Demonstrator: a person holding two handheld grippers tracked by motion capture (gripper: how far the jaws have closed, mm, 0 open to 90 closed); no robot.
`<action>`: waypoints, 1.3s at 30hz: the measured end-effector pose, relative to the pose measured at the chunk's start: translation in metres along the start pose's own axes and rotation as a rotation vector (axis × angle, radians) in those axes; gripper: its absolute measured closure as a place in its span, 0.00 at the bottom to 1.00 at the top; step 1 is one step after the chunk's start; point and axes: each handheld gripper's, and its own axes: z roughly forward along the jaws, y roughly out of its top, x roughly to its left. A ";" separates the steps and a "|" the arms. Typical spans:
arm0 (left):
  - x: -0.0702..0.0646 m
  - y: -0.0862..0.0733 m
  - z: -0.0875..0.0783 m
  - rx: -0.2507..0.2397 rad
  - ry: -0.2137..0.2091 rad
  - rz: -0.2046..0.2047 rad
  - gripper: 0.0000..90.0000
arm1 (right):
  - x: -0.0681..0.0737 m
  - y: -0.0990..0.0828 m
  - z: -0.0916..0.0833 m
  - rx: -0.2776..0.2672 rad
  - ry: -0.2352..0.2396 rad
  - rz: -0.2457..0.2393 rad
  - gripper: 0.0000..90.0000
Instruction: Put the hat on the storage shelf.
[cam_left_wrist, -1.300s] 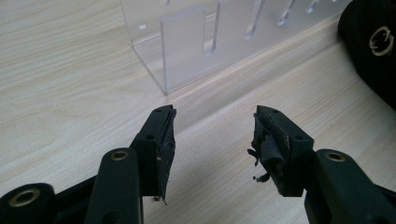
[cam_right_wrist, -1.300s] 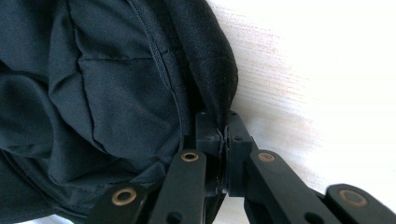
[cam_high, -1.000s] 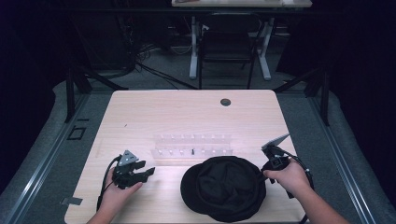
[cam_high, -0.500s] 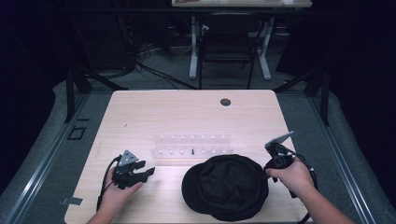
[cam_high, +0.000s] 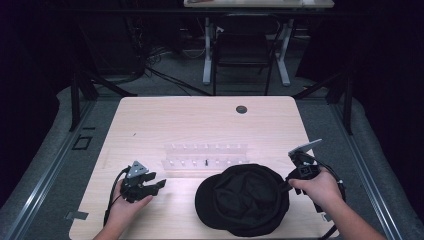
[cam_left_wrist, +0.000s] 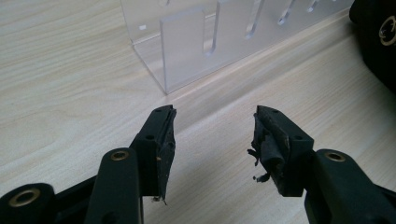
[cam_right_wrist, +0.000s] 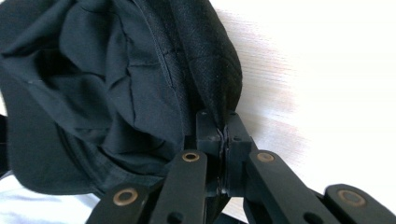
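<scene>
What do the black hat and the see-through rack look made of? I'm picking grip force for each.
The black hat looks like soft matte woven cloth: it creases, shows stitched seams, and folds where the right gripper pinches its edge. The rack looks like rigid clear acrylic or similar plastic: transparent, glossy, with cleanly cut slots.

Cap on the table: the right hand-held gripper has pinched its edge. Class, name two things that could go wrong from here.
1. The right hand-held gripper pinches only a thin fold at the edge of the cap, so the fabric may slip free if pulled.
2. The clear rack stands just beyond the cap; a drag that way could knock it.
</scene>
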 end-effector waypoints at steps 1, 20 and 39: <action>0.000 0.000 0.000 0.000 0.000 0.000 0.54 | 0.000 0.000 0.000 0.000 0.000 0.000 0.98; 0.000 0.000 0.000 0.000 0.000 0.001 0.53 | 0.010 -0.003 -0.033 -0.025 0.089 0.008 0.98; -0.001 0.000 0.001 -0.001 0.003 -0.002 0.53 | 0.030 -0.006 -0.054 -0.059 0.122 0.014 0.98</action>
